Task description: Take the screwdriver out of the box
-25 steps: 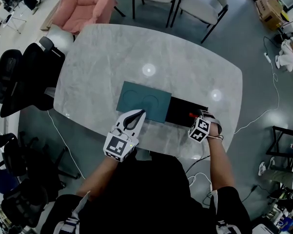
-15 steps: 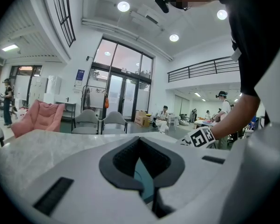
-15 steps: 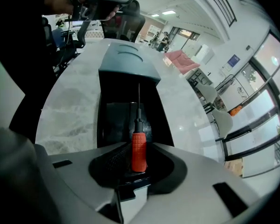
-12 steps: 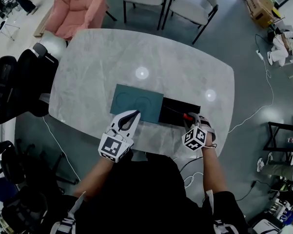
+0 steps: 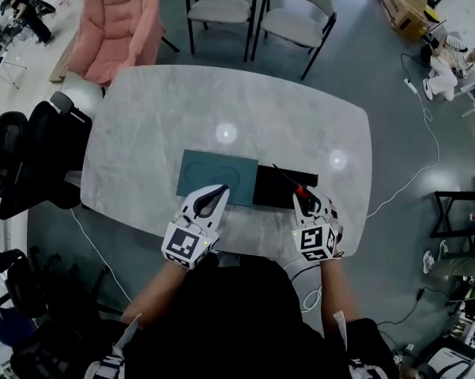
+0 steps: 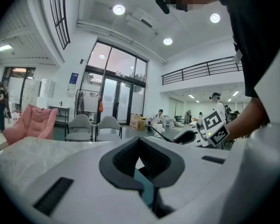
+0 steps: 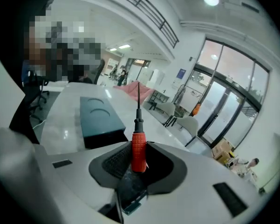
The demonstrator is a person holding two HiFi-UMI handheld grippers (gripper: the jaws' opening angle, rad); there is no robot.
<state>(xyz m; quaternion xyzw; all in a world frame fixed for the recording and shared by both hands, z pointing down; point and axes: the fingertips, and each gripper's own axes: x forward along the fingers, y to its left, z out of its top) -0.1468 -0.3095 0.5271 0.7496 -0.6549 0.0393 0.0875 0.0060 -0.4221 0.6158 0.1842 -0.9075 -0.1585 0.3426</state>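
Screwdriver [image 7: 138, 148] is out. We have its red knurled handle pinched in the right gripper [image 7: 140, 161], with the thin dark shaft pointing ahead, raised above the black oblong box [image 5: 273, 188]. Setting it down may be all that's left. Our left gripper [image 5: 215, 194], jaws together and empty, sits over the flat teal lid [image 5: 213, 172] on the marbled table [image 5: 221, 93].

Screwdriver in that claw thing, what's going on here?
A person at a table works a handheld gripper in each hand. The right gripper is shut on a red-handled screwdriver, held up over the open black box with its shaft pointing away. The left gripper, jaws together, rests at the near edge of the teal lid beside the box.
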